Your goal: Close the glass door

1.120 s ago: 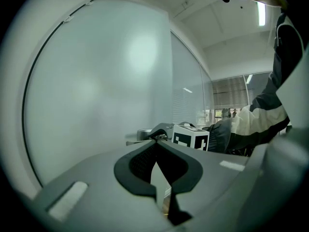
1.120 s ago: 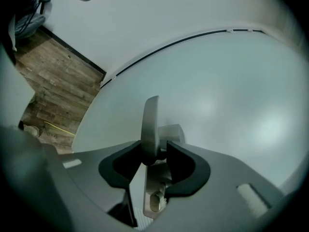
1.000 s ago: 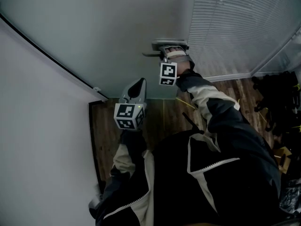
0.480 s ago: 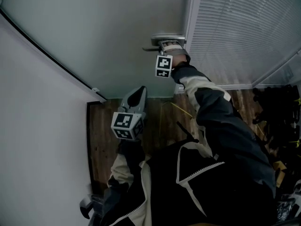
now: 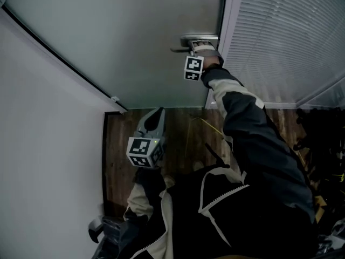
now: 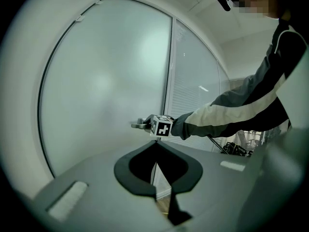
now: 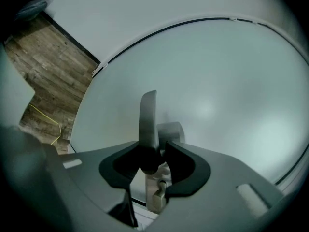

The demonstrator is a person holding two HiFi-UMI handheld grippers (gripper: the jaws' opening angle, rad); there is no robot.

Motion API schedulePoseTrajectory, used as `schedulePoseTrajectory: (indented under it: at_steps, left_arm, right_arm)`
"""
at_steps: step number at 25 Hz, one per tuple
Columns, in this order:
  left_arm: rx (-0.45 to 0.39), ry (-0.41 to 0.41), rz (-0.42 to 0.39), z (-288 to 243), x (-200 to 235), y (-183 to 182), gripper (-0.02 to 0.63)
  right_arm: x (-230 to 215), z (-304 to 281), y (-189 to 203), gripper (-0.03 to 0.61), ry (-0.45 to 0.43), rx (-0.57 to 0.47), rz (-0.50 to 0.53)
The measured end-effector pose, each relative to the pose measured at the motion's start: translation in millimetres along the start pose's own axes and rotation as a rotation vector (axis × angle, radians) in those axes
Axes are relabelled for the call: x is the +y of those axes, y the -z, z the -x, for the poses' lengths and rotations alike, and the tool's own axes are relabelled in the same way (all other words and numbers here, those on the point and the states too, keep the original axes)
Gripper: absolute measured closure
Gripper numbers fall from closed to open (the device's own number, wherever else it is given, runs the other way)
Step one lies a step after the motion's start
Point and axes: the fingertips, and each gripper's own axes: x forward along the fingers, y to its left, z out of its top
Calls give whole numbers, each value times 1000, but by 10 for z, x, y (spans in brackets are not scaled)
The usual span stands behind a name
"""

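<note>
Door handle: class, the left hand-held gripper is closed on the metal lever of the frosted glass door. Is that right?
No: the right hand-held gripper is closed on the metal lever of the frosted glass door, as the right gripper view shows. The left hand-held gripper holds nothing.

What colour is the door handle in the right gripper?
Silvery grey metal; the door handle shows best in the right gripper view.

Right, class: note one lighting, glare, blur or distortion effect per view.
Head view: dim, bluish; the glass door has a bowed edge. Left gripper view: fisheye bends the door's outline into an arc, corners black. Right gripper view: pale glare on the glass, door handle close and soft.
</note>
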Motion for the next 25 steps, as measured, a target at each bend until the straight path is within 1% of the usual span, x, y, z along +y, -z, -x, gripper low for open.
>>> schedulePoseTrajectory:
  at_steps: [3, 7, 12, 19, 22, 25]
  left_arm:
    - [22, -26, -7, 24, 62, 43, 603]
    - [32, -46, 10, 41, 95, 81, 603]
    - [26, -50, -8, 10, 160, 118, 603]
    - [39, -53, -6, 13, 97, 59, 603]
    - [23, -54, -17, 16, 102, 23, 603]
    - [2, -58, -2, 38, 103, -73, 603]
  right_arm:
    - [-36, -92, -4, 437, 6, -4, -8]
    - [-41, -156, 8, 434, -3, -1, -3]
    - [-54, -176, -5, 434, -2, -6, -6]
    - [-51, -147, -21, 434, -8, 3, 10]
    - [-35, -132, -21, 433, -29, 9, 26]
    - [18, -44, -17, 430, -72, 4, 20]
